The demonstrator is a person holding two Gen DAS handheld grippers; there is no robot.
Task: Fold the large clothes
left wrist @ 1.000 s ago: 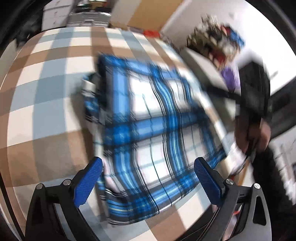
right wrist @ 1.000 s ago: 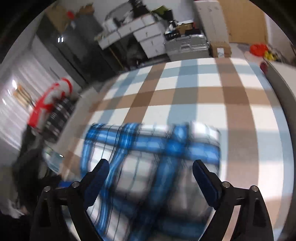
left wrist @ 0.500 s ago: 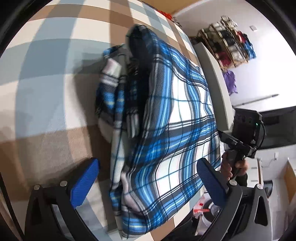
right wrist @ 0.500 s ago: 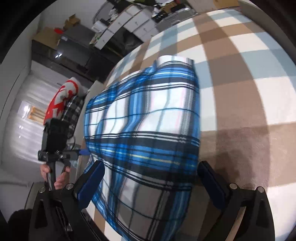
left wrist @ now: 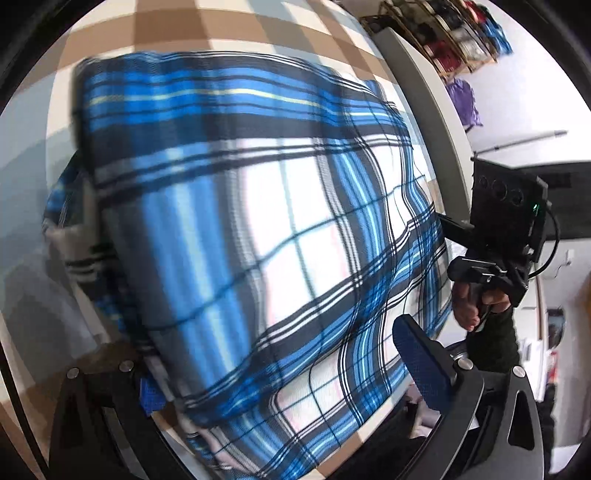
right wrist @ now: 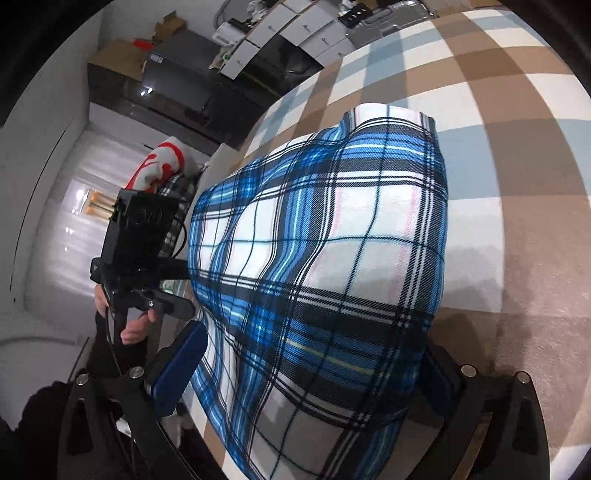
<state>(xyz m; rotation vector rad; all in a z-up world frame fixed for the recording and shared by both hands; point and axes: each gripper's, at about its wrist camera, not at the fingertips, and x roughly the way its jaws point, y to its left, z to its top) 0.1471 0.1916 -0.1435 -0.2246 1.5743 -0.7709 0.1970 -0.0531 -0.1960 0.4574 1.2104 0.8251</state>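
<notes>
Left wrist view looks down on a bed (left wrist: 166,29) covered in a brown, pale blue and white check, with a pale frame rail (left wrist: 424,96) along its right edge and a clothes rack (left wrist: 458,33) against the white wall beyond; the right wrist view shows the same bed (right wrist: 517,147) running back to white drawers (right wrist: 291,29), a dark cabinet (right wrist: 177,92) and a red and white bundle (right wrist: 162,166) off the bed's left edge. A folded blue plaid garment (left wrist: 258,229) lies at the near edge of the bed, its near end reaching or overhanging that edge; whether it overhangs cannot be told. In the right wrist view the plaid garment (right wrist: 325,266) has its long axis running from the near edge toward the far end, narrowing to a folded end there. Bare checked cover lies open to the garment's right and beyond it. The left gripper (left wrist: 295,373) has its blue pads wide apart with the cloth between them, one pad partly hidden under it; whether they press cannot be told. The right gripper (right wrist: 303,369) stands spread wide either side of the garment's near end, with its right pad hidden behind the cloth. Each view shows the other gripper held in a hand (left wrist: 476,302) beside the bed
</notes>
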